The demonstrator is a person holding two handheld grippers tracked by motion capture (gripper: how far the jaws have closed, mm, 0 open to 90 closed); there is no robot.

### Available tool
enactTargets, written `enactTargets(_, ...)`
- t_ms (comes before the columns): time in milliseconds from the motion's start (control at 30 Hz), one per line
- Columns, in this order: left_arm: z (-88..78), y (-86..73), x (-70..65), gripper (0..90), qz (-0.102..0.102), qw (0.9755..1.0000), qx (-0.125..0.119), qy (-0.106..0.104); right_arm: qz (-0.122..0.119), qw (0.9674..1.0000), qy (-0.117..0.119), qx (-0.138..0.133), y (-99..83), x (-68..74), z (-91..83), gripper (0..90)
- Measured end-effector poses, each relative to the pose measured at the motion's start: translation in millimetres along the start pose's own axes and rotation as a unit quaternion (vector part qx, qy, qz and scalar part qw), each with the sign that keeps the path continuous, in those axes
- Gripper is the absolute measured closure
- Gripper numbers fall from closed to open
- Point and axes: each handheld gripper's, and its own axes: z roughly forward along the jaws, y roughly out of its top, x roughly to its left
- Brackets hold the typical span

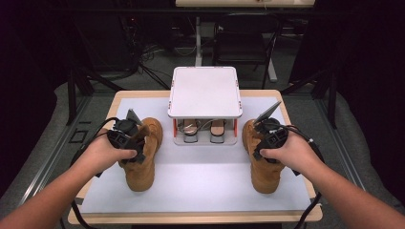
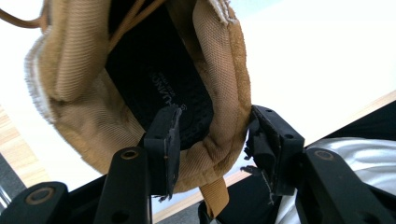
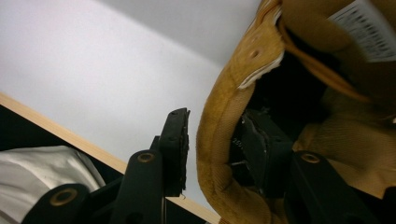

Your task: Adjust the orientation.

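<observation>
No legible text on either boot (image 1: 142, 157).

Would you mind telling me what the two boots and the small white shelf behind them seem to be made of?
The left boot and right boot look like matte tan suede or nubuck: soft, unshiny uppers, with a ribbed fabric lining at the collar. The shelf appears to be smooth white plastic, judging by its even top and rounded corners.

Shoe rack (image 1: 204, 91) blocks centre back; open mat (image 1: 200, 179) between boots (image 1: 142, 157)
</observation>
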Motion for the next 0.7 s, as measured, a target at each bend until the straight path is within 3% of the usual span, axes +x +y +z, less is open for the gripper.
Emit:
enactTargets(300,-15.4,-2.1,11.4,53.4,0.006,0.9993,-0.012,0.034,-0.003,0.9999,-0.014,-0.008,0.4,-8.0,-20.3,58.7)
enactTargets(467,-20.2,-4.4,20.8,53.0,-0.005,0.9989,-0.016,0.044,0.006,0.9995,-0.023,-0.022,-2.1,-15.0,-21.8,58.1)
enactTargets(500,-21.1,-4.9,23.1,53.0,-0.008,0.9988,-0.014,0.047,0.003,0.9995,-0.027,-0.012,-1.7,-16.9,-23.8,58.0)
enactTargets(700,-22.1,-7.8,31.6,53.1,-0.019,0.9982,-0.014,0.056,0.012,0.9992,-0.033,-0.017,-3.2,-25.8,-28.4,57.6)
